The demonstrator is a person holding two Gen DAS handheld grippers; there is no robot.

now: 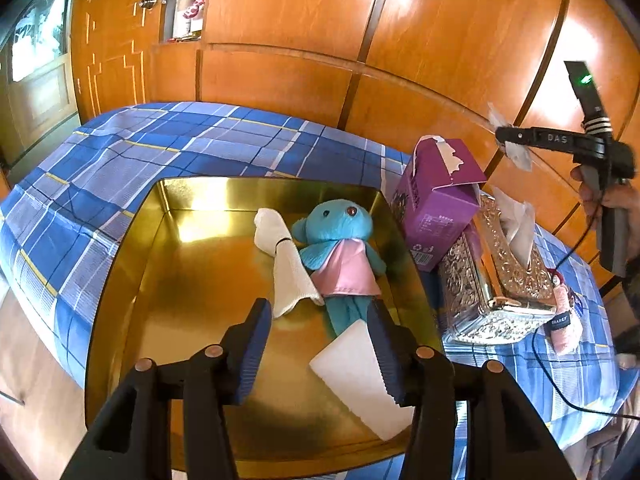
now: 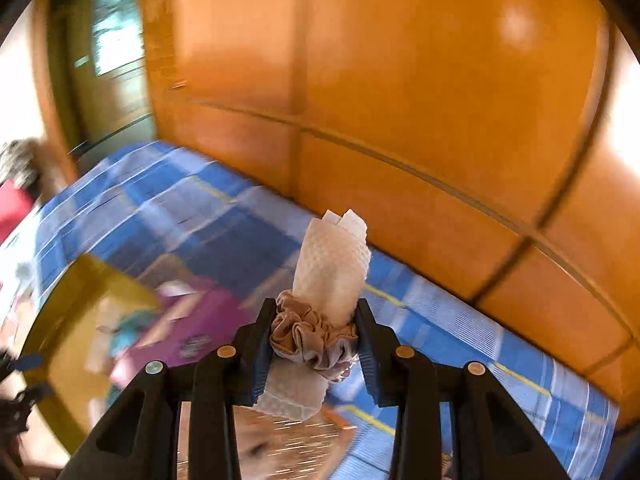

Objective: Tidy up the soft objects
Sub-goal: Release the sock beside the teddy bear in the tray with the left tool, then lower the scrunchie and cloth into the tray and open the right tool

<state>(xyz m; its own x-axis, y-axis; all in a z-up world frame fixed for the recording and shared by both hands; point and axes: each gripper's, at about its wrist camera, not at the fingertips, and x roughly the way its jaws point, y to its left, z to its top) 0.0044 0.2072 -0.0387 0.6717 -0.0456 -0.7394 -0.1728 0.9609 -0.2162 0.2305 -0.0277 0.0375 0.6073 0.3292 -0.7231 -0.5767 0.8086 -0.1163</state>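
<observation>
A rolled white cloth [image 2: 332, 268] bound by a tan scrunchie [image 2: 310, 336] sits clamped between the fingers of the right gripper [image 2: 316, 344], held in the air above the blue plaid bedspread [image 2: 460, 336]; from the left wrist view that same gripper [image 1: 510, 140] hangs high at the right edge, over the boxes. The gold tray [image 1: 192, 280] lies on the bedspread [image 1: 160, 152]; a blue plush toy in a pink dress [image 1: 340, 252] lies toward its far right corner, a second rolled white cloth [image 1: 286, 260] touching the toy's left side; a flat white pad [image 1: 356, 376] rests near the tray's near right corner. The left gripper [image 1: 320, 344] hovers over the tray, fingers apart and holding nothing. Just beside the tray's right edge a purple carton [image 1: 436, 200] leans on a silver tissue box [image 1: 496, 292]; a wooden wardrobe [image 1: 300, 40] stands behind.
</observation>
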